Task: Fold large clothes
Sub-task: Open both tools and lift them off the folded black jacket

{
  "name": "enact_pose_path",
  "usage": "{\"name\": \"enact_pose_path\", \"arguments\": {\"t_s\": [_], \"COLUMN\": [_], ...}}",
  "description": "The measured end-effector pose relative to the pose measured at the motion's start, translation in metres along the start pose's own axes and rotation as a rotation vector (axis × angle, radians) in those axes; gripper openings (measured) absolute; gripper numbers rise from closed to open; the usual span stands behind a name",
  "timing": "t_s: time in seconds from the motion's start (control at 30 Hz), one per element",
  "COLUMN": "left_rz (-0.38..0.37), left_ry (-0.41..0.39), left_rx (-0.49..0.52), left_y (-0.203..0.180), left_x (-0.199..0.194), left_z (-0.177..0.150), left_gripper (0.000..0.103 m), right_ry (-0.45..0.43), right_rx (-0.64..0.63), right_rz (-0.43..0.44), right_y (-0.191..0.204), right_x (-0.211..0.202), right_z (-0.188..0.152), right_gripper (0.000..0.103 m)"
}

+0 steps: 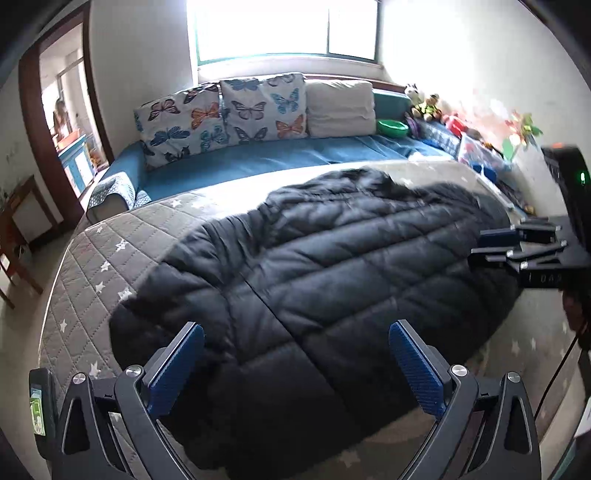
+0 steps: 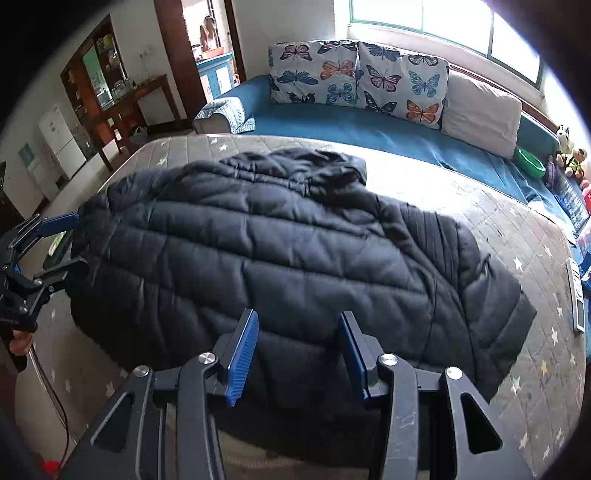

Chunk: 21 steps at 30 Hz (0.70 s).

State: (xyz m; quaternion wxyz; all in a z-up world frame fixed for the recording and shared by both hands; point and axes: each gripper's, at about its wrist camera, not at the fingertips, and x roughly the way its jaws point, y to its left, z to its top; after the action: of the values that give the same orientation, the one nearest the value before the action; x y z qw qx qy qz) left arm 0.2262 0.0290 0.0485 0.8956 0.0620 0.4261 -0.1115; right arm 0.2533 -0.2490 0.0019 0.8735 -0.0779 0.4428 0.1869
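- Jacket (image 2: 280, 258) lies spread flat on mattress (image 2: 517, 236), hood end toward the sofa (image 2: 369, 129).
- Sofa runs along far side of mattress, under window (image 2: 443, 22).
- Pillows (image 2: 354, 74) stand in a row on sofa, against its back.
- Bowl (image 2: 530, 162) & soft toys (image 2: 570, 155) at sofa's right end.
- Remote (image 2: 576, 299) on mattress, right of jacket, apart from it.
- Left gripper (image 1: 295, 365) over jacket's near left part; right gripper (image 2: 297, 354) over near hem, mid.
- Doorway (image 2: 210, 40) behind, left of sofa.
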Motion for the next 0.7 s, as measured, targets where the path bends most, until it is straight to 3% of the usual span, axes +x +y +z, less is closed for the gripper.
{"name": "enact_pose_path", "arguments": {"t_s": [0.17, 0.43, 0.7], "left_rz": [0.014, 0.027, -0.031], "left_ry": [0.046, 0.046, -0.015], "left_rx": [0.004, 0.021, -0.086], "left_y": [-0.008, -0.012, 0.02], "left_x": [0.021, 0.039, 0.002], "left_z": [-0.022, -0.032, -0.026], "left_gripper": [0.103, 0.103, 0.103], "right_ry": [0.0, 0.0, -0.03], "right_rx": [0.007, -0.034, -0.002], "right_rz": [-0.003, -0.061, -0.036], "right_y": [-0.003, 0.005, -0.017], "right_x": [0.007, 0.034, -0.01], "right_z": [-0.011, -0.025, -0.03], "right_gripper": [0.054, 0.055, 0.055]}}
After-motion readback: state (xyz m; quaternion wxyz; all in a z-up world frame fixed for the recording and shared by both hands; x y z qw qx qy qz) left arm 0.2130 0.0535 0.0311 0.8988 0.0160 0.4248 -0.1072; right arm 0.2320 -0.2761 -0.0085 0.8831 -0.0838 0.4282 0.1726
